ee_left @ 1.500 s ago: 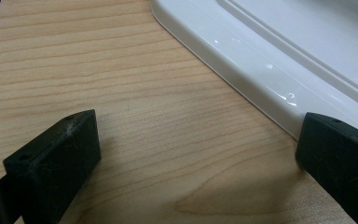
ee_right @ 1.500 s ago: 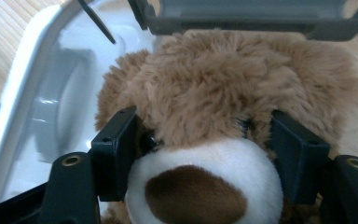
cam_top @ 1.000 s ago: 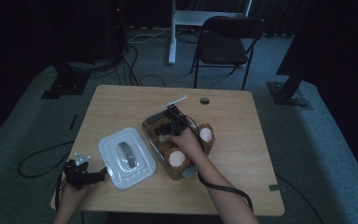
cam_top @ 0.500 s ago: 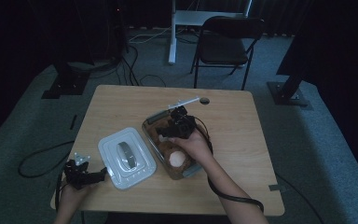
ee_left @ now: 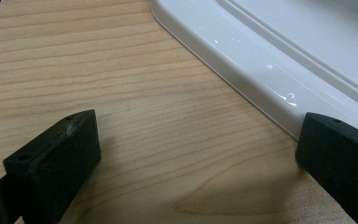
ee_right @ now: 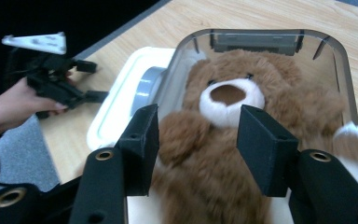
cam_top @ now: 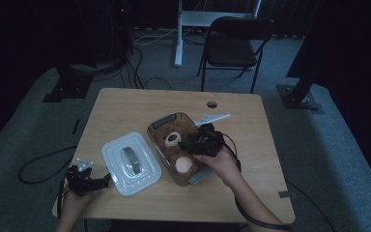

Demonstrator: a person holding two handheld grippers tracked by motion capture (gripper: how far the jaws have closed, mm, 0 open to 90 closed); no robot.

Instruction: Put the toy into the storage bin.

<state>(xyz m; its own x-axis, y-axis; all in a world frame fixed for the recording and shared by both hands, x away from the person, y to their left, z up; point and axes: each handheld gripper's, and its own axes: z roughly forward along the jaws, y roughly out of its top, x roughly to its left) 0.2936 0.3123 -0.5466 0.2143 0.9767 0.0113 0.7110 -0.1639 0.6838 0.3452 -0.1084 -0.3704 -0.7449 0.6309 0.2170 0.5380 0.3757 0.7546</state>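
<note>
brown teddy bear (ee_right: pixel 242 140) supine in clear container (ee_right: pixel 340 70), head toward lid (ee_right: pixel 121 100)

Bear in box, lid beside it on the table

The bear (ee_right: pixel 242 121) lies in the box (cam_top: pixel 160 126), just ahead of the right gripper (ee_right: pixel 196 144), whose jaws have just been closing, nothing pressed between them. The lid (cam_top: pixel 131 162) lies on the table (cam_top: pixel 125 106) beside the box, just ahead of the left gripper (cam_top: pixel 104 180) and on the box's far side from the right one.
</note>
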